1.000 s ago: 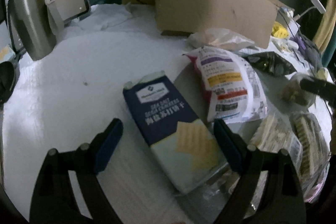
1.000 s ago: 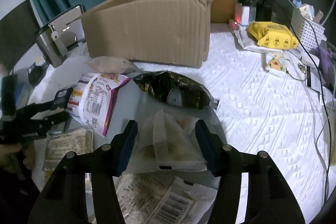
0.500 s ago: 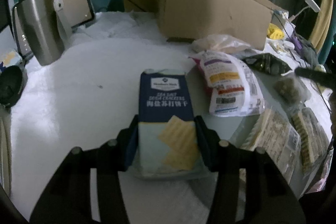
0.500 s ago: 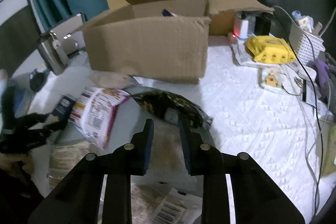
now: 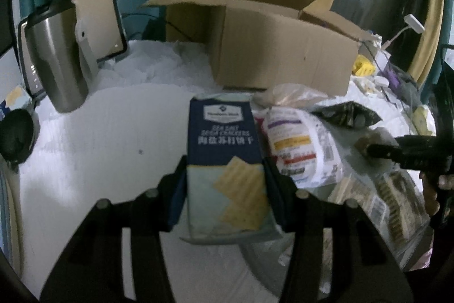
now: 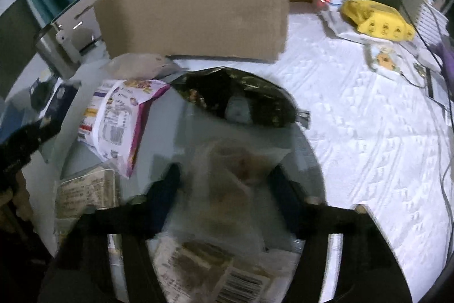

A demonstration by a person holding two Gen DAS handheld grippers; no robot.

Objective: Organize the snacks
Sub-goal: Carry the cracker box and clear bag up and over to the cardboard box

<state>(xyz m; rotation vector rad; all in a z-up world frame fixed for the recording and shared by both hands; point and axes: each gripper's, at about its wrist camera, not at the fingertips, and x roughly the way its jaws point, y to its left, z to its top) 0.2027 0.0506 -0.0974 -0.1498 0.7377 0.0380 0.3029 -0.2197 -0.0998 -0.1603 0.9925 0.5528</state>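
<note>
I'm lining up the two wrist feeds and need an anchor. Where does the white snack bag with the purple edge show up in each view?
Left wrist: the white snack bag lies right of centre, just right of the cracker box held in the left tool.
Right wrist: the same bag lies left of centre, beside the dark bag.
Shared landmark: the open cardboard box behind it.

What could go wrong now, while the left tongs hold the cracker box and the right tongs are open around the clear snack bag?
1. The left tongs grip only the near end of the cracker box; its far end may sag or slip.
2. The clear snack bag looks soft, so the right tongs may crush its contents.
3. The cardboard box has raised flaps that a carried item may catch.
</note>
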